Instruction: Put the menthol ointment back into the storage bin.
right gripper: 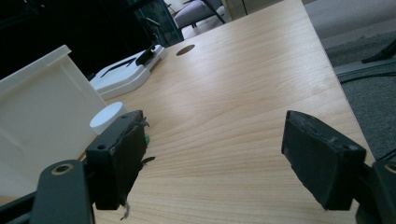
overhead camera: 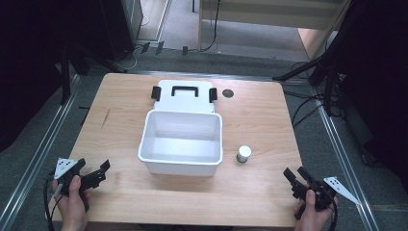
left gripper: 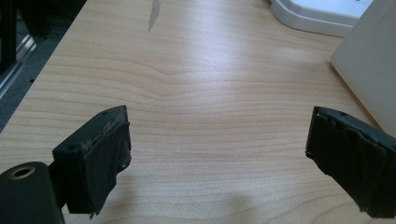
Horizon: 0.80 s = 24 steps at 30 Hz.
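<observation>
A: From the high view, where is the work?
B: Not begun, I judge. The small jar (overhead camera: 244, 154) stands near the bench's right edge, just beside the open white box (overhead camera: 180, 142); its lid (overhead camera: 184, 93) lies behind.
A: The left gripper view?
B: The left gripper (left gripper: 217, 149) is wide open, holding nothing.
A: And the right gripper view?
B: The right gripper (right gripper: 215, 154) is also open and empty, the jar (right gripper: 107, 115) ahead.

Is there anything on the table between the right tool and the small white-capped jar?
No. In the high view, only bare wood lies between the right tool and the small jar, beside the white bin.
</observation>
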### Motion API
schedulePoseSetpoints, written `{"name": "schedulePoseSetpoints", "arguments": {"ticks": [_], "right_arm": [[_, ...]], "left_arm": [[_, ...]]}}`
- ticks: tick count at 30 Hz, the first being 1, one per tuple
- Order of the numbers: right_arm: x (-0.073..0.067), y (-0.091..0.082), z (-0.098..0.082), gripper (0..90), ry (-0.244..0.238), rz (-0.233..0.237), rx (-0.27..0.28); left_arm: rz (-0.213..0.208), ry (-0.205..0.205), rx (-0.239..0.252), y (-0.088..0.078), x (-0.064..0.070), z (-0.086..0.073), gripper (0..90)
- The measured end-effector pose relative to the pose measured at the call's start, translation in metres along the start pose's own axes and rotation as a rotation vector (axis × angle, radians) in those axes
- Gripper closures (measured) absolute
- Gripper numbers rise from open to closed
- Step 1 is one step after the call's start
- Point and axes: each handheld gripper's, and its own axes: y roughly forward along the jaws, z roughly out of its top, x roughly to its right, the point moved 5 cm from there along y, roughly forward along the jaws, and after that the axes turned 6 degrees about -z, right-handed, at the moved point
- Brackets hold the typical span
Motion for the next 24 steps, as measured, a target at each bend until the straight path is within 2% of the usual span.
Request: {"name": "schedulePoseSetpoints", "arguments": {"ticks": [3,5,6,7,9,11,12,13,14,15,16,17,19,20,21,23,24], "right_arm": [[0.0,0.002,0.0,22.5,-0.007,-0.002,-0.013],[-0.002,0.004,-0.001,23.7,-0.028,0.003,-0.05],[-0.002,0.004,-0.001,23.7,-0.028,0.003,-0.05],[-0.005,0.006,-0.001,27.3,-0.073,-0.02,-0.076],[-0.008,0.007,-0.001,27.6,-0.096,-0.023,-0.11],[-0.012,0.01,-0.002,27.4,-0.135,-0.026,-0.169],[-0.012,0.01,-0.002,27.4,-0.135,-0.026,-0.169],[-0.017,0.014,-0.004,26.9,-0.211,-0.039,-0.25],[-0.017,0.014,-0.004,26.9,-0.211,-0.039,-0.25],[-0.022,0.016,-0.004,26.9,-0.286,-0.068,-0.323],[-0.022,0.016,-0.004,26.9,-0.286,-0.068,-0.323],[-0.027,0.018,-0.001,26.7,-0.344,-0.074,-0.398],[-0.031,0.02,0.002,25.5,-0.378,-0.073,-0.462],[-0.031,0.02,0.002,25.5,-0.378,-0.073,-0.462],[-0.039,0.021,0.004,24.5,-0.421,-0.037,-0.549],[-0.044,0.022,0.004,22.0,-0.471,-0.031,-0.623],[-0.044,0.022,0.004,22.0,-0.471,-0.031,-0.623]], "left_arm": [[-0.002,0.004,0.003,-0.001,0.0,0.0,7.3],[-0.001,0.004,0.003,-0.001,0.0,0.0,7.3],[-0.001,0.004,0.003,-0.001,0.0,0.0,7.3],[-0.001,0.005,0.004,0.0,0.001,0.0,7.3],[0.0,0.01,0.001,0.0,0.001,0.0,7.3],[0.001,0.014,-0.007,0.0,0.001,0.0,7.3],[0.001,0.014,-0.007,0.0,0.001,0.0,7.3],[0.003,0.014,-0.01,0.0,0.001,0.0,7.3],[0.003,0.014,-0.01,0.0,0.001,0.0,7.3],[0.002,0.012,-0.01,0.0,0.001,0.0,7.3],[0.002,0.012,-0.01,0.0,0.001,0.0,7.3],[0.002,0.007,-0.008,0.0,0.001,0.0,7.3],[0.0,0.004,-0.004,0.0,0.0,0.0,7.3],[0.0,0.004,-0.004,0.0,0.0,0.0,7.3],[-0.001,0.004,-0.004,0.001,0.0,0.0,7.3],[-0.001,0.004,-0.005,0.001,0.0,0.0,7.3],[-0.001,0.004,-0.005,0.001,0.0,0.0,7.3]]}}
